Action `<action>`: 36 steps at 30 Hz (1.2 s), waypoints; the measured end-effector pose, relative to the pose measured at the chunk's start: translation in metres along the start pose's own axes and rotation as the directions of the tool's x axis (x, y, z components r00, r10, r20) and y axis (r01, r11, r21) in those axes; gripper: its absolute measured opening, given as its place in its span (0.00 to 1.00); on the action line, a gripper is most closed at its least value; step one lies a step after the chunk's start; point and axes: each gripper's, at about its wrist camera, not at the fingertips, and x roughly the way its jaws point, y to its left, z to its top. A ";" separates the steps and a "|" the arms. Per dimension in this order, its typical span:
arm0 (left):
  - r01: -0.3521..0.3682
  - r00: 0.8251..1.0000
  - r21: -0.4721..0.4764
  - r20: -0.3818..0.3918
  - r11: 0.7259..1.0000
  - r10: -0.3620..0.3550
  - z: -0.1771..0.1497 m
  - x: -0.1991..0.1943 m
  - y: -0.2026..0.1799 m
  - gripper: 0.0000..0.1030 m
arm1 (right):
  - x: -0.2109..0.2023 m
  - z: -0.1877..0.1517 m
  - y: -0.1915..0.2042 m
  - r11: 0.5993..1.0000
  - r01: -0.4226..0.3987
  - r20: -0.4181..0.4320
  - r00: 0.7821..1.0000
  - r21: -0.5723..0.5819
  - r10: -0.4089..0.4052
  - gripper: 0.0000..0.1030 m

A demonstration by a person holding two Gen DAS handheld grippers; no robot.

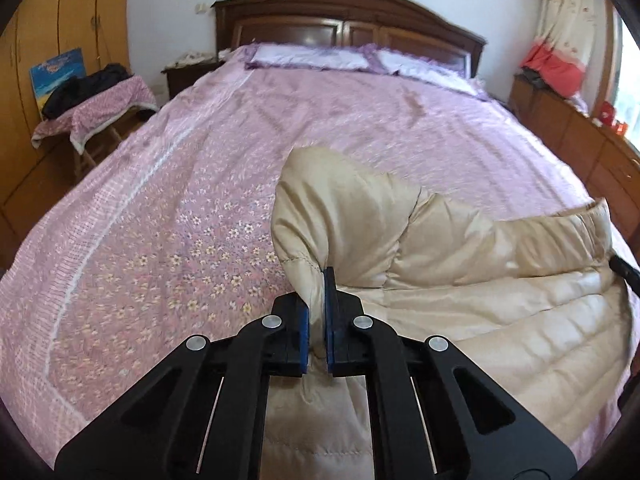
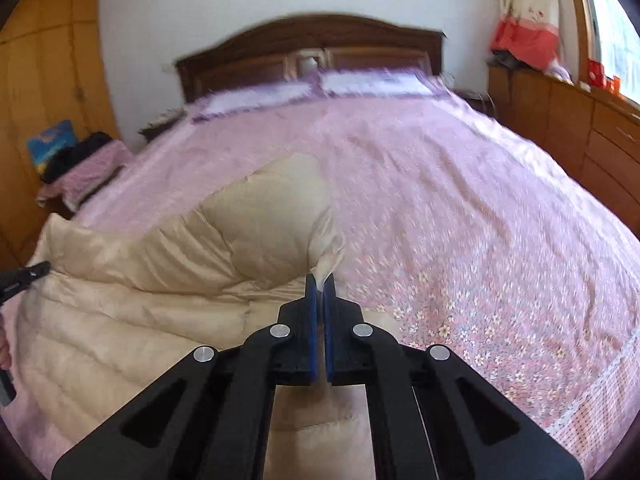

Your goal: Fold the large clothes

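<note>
A beige quilted down jacket (image 1: pixel 460 280) lies on the near part of a bed with a pink floral cover (image 1: pixel 180 220). My left gripper (image 1: pixel 318 280) is shut on a lifted corner of the jacket, which bulges up above the fingers. In the right wrist view the same jacket (image 2: pixel 140 300) spreads to the left, and my right gripper (image 2: pixel 320 284) is shut on another lifted corner of it. The left gripper's tip shows at the left edge of the right wrist view (image 2: pixel 28 274); the right gripper's tip shows at the right edge of the left wrist view (image 1: pixel 624 268).
A dark wooden headboard (image 1: pixel 348 24) and two pillows (image 1: pixel 312 56) are at the far end. A chair with draped cloth and dark clothes (image 1: pixel 92 108) stands left of the bed. Wooden drawers (image 2: pixel 580 132) run along the right wall under a window.
</note>
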 end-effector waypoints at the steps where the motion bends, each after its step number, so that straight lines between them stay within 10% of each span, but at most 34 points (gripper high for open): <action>1: -0.011 1.000 -0.004 -0.017 1.000 0.011 0.001 0.011 0.000 0.07 | 0.012 -0.001 -0.001 1.000 0.023 -0.021 0.999 0.005 -0.023 0.04; 8: -0.066 0.991 0.005 -0.113 0.998 0.066 0.002 0.072 -0.004 0.12 | 0.072 -0.016 0.008 0.986 0.142 -0.115 0.982 -0.092 -0.152 0.05; 23: -0.074 0.979 -0.066 -0.196 0.995 0.060 0.002 0.087 0.010 0.43 | 0.096 -0.021 -0.006 0.998 0.064 -0.156 0.986 0.009 -0.062 0.10; 25: -0.034 0.983 -0.114 -0.185 0.993 0.013 0.003 0.072 0.021 0.59 | 0.088 -0.018 -0.013 0.998 0.038 -0.154 0.988 0.049 -0.030 0.19; 29: 0.035 0.985 -0.161 -0.163 0.986 -0.061 0.001 0.044 0.038 0.70 | 0.060 -0.012 -0.031 0.993 0.022 -0.108 0.994 0.118 -0.009 0.66; 36: 0.148 0.980 -0.193 -0.105 0.970 -0.171 -0.026 -0.023 0.062 0.86 | -0.004 -0.025 -0.057 0.983 -0.035 -0.060 0.997 0.182 0.047 0.78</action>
